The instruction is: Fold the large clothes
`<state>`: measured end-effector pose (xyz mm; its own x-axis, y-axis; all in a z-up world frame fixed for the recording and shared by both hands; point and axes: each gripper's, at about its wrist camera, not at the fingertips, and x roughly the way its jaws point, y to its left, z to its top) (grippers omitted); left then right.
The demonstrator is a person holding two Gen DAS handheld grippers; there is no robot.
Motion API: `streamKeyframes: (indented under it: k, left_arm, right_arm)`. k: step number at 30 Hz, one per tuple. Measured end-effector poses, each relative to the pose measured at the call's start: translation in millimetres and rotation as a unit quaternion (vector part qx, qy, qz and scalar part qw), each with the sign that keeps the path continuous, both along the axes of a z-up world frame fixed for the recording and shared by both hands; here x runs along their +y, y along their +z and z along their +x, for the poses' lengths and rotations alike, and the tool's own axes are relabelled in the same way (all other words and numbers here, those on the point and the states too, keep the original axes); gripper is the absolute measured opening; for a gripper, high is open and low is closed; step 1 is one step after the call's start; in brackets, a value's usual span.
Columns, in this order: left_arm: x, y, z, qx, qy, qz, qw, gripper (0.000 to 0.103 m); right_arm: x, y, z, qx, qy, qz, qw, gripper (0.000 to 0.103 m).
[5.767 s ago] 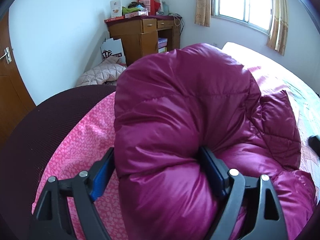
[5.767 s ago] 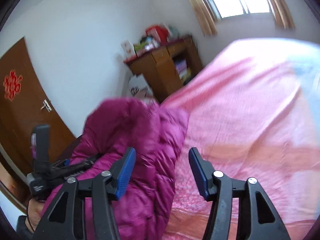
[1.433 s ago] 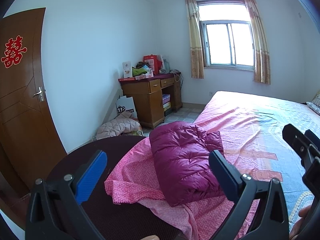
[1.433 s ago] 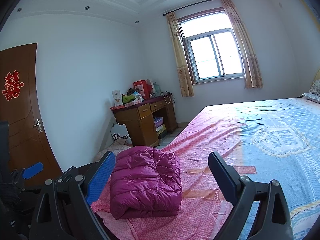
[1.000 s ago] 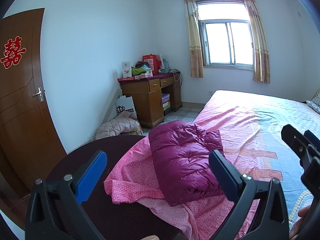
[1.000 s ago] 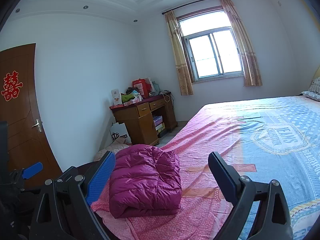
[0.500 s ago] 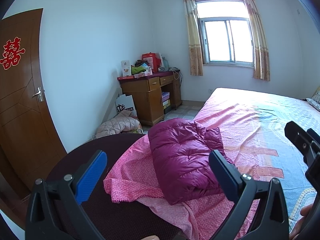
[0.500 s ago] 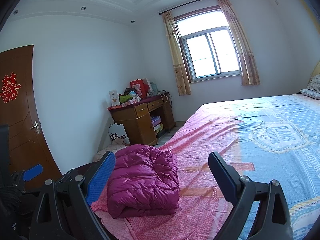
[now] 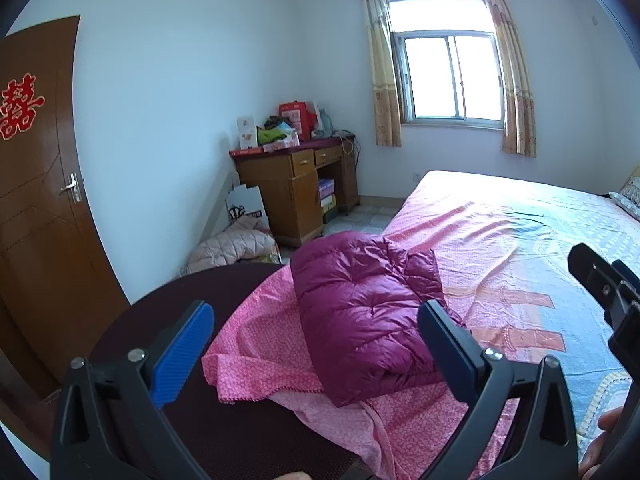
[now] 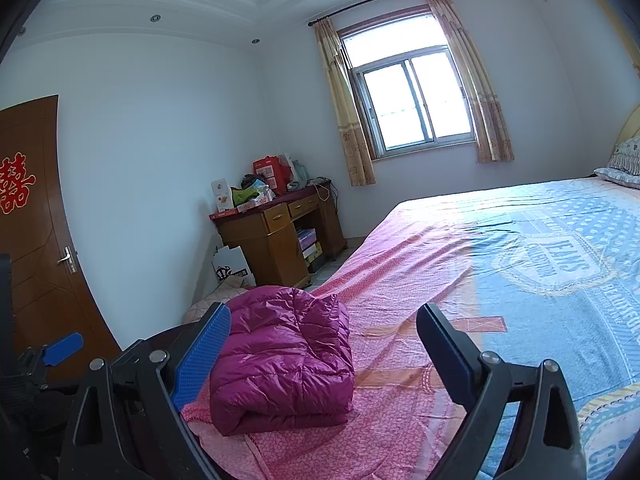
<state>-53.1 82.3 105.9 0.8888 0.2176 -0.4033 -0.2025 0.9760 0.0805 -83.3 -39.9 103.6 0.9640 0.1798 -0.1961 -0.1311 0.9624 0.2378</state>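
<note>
The magenta down jacket (image 10: 280,360) lies folded into a thick bundle at the near left corner of the bed (image 10: 520,280), on the pink sheet. The left gripper (image 9: 316,344) and the right gripper (image 10: 324,344) both hang spread wide and empty, well apart from it. The fold looks finished; the best move is probably keeping clear, since puffy down springs open if nudged.
</note>
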Motion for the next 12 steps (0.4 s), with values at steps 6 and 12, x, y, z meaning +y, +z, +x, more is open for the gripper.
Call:
streamKeyframes:
  k: [6,12]
  left_arm:
    - [7.0,-3.4,2.6,0.0,0.012,0.002,0.9999,0.103]
    - [9.5,-4.3,4.3,0.003,0.012,0.005,0.9999,0.103]
  right_arm:
    - [-0.6,-2.0,1.8,0.004,-0.001,0.001,1.0,0.095]
    - [0.1,-4.8,5.3,0.012,0.003,0.004,1.0,0.095]
